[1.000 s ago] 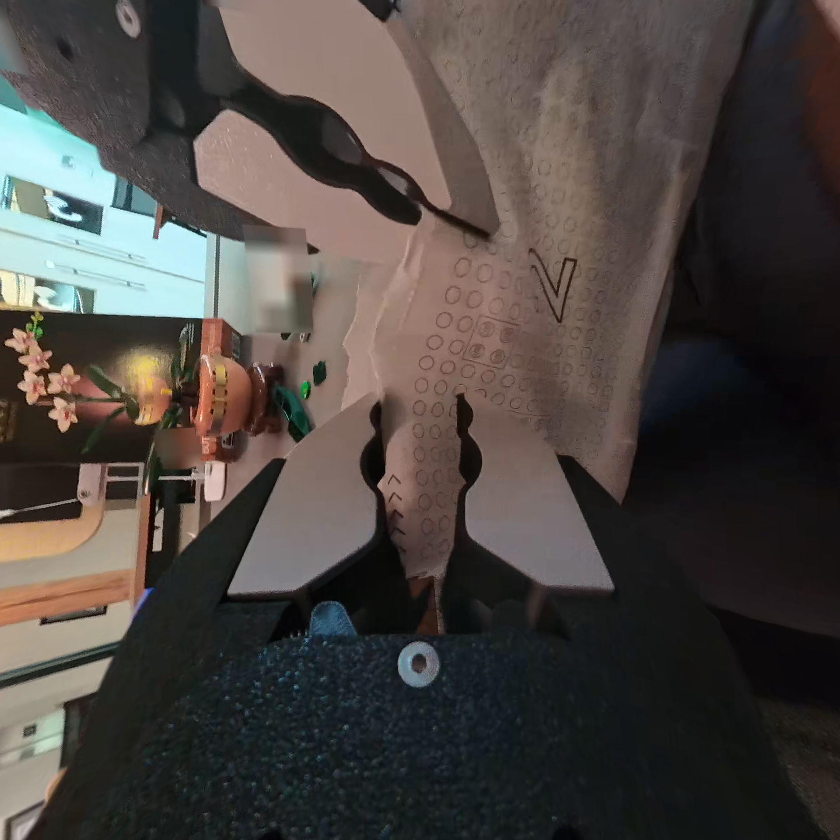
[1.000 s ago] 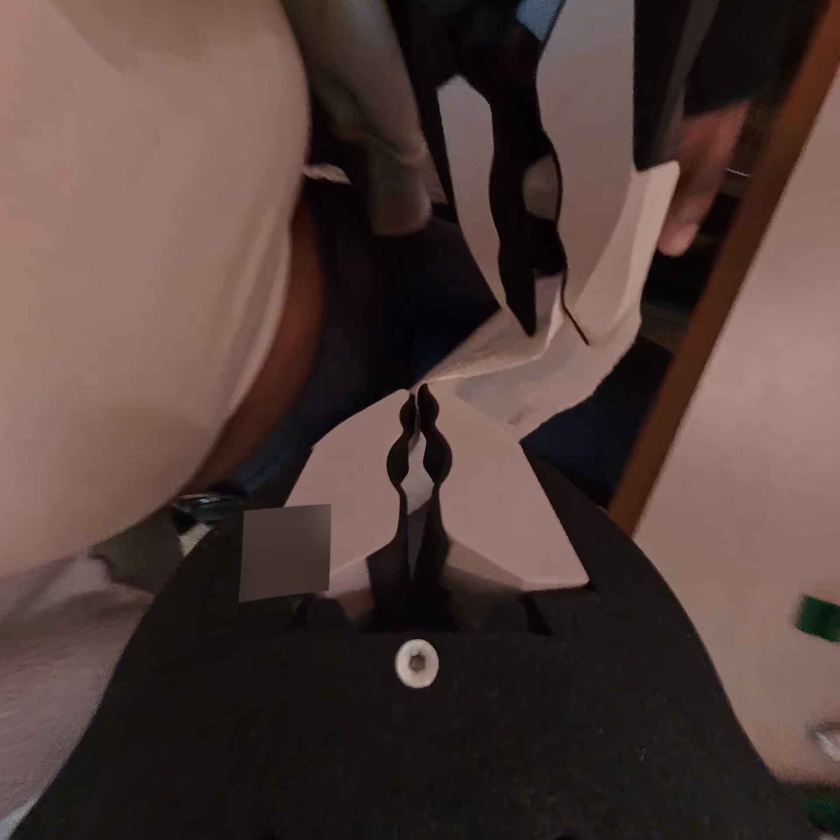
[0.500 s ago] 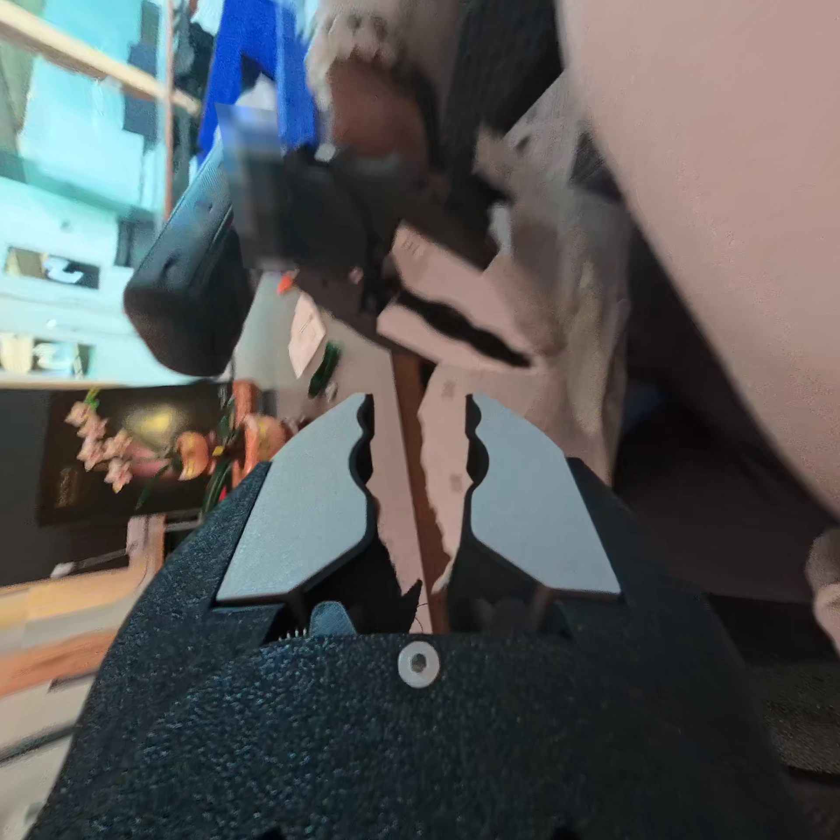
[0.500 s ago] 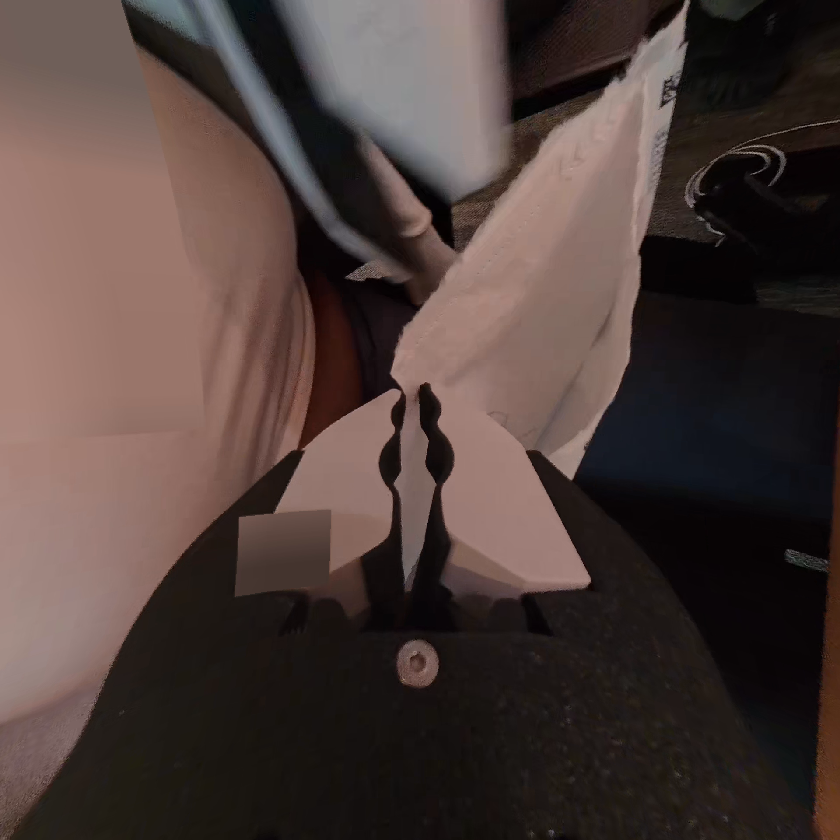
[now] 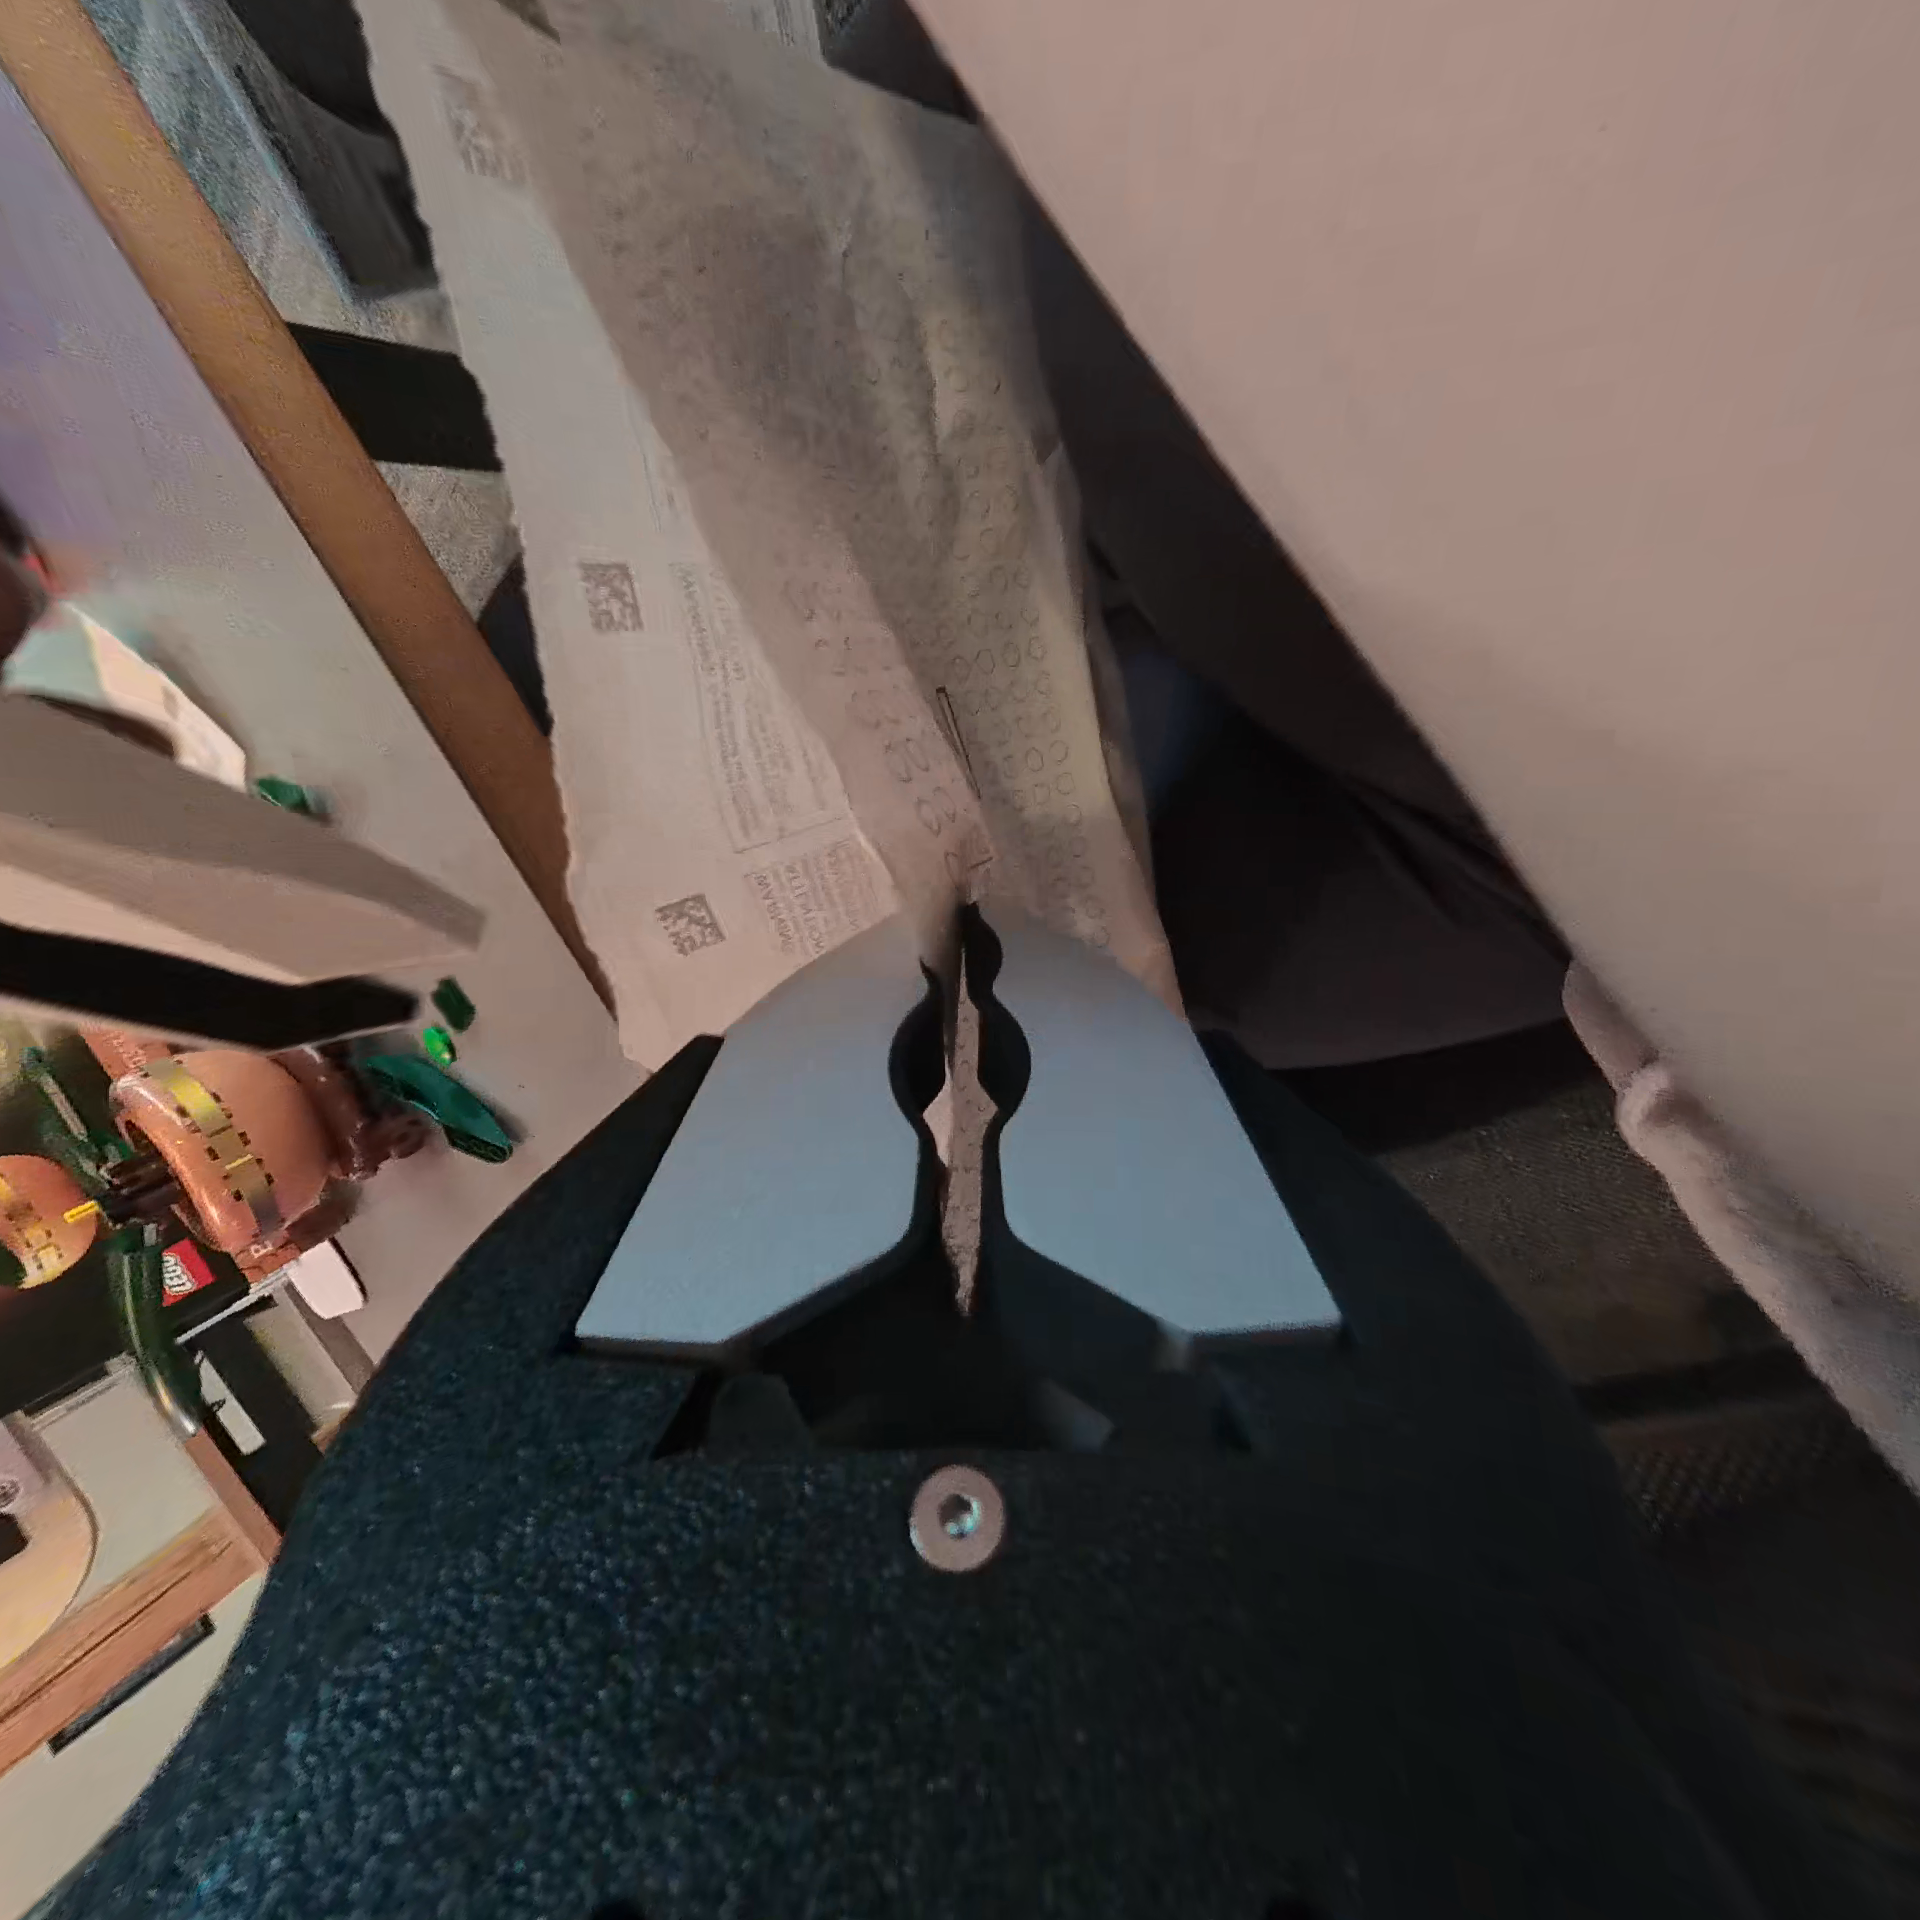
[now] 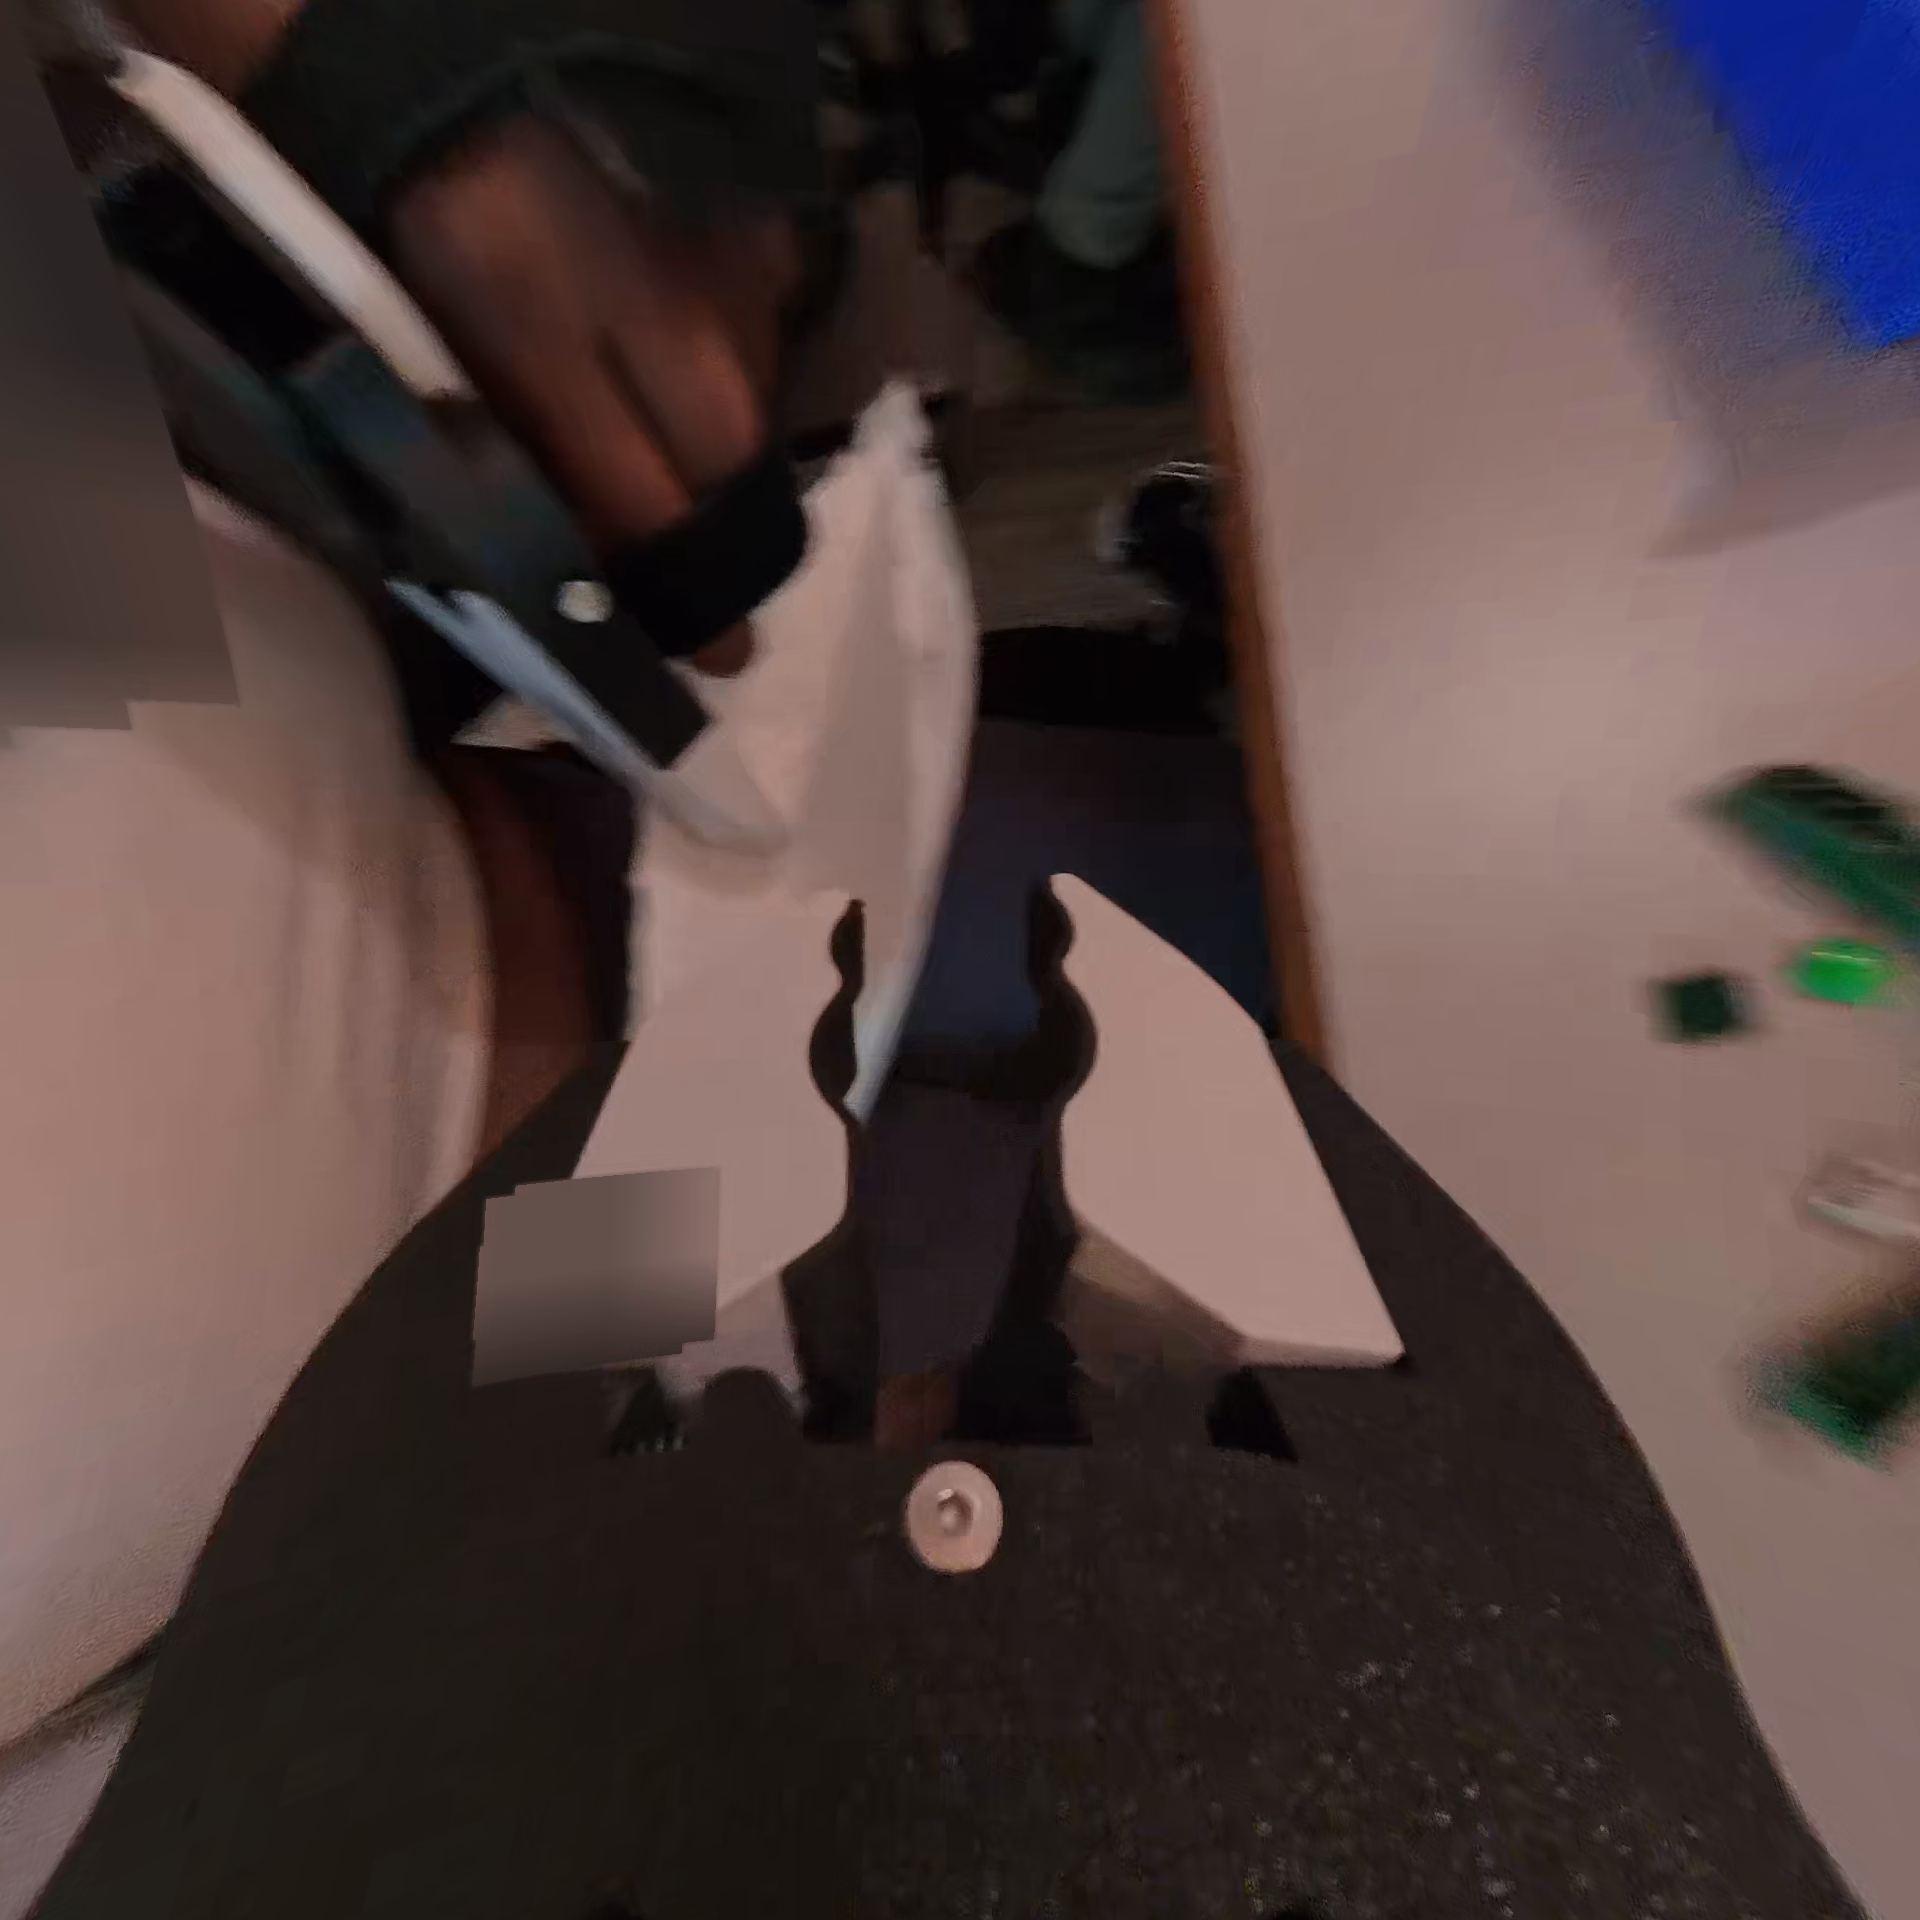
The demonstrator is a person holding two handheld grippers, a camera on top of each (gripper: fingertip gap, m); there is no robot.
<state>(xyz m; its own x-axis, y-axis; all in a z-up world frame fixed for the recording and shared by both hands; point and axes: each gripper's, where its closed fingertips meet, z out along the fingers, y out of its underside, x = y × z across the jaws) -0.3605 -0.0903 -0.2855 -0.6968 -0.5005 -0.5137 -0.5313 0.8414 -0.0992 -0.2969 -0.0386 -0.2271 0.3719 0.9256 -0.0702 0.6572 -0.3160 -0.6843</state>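
Note:
A torn white paper bag [image 5: 790,520] printed with small circles and code squares hangs off the table edge, in front of a person's light garment. My left gripper [image 5: 961,935] is shut on the bag's lower edge, and the paper shows squeezed between its jaws. My right gripper [image 6: 951,925] is open. The bag's thin edge [image 6: 862,675] runs down between its jaws, close to the left finger. In the right wrist view the left gripper [image 6: 623,665] shows on the bag at upper left, held by a hand [image 6: 623,364]. One right finger [image 5: 208,914] shows at the left of the left wrist view.
The pale table top [image 5: 208,520] with its wooden edge [image 5: 312,416] lies to the left. On it are green pieces [image 5: 436,1091], a brown brick-built model [image 5: 239,1132] and a dark box. Blurred green pieces [image 6: 1829,862] lie on the table in the right wrist view.
My left gripper has closed on the paper bag after standing open half a second ago. My right gripper, shut on the bag before, has opened. Both views have swung.

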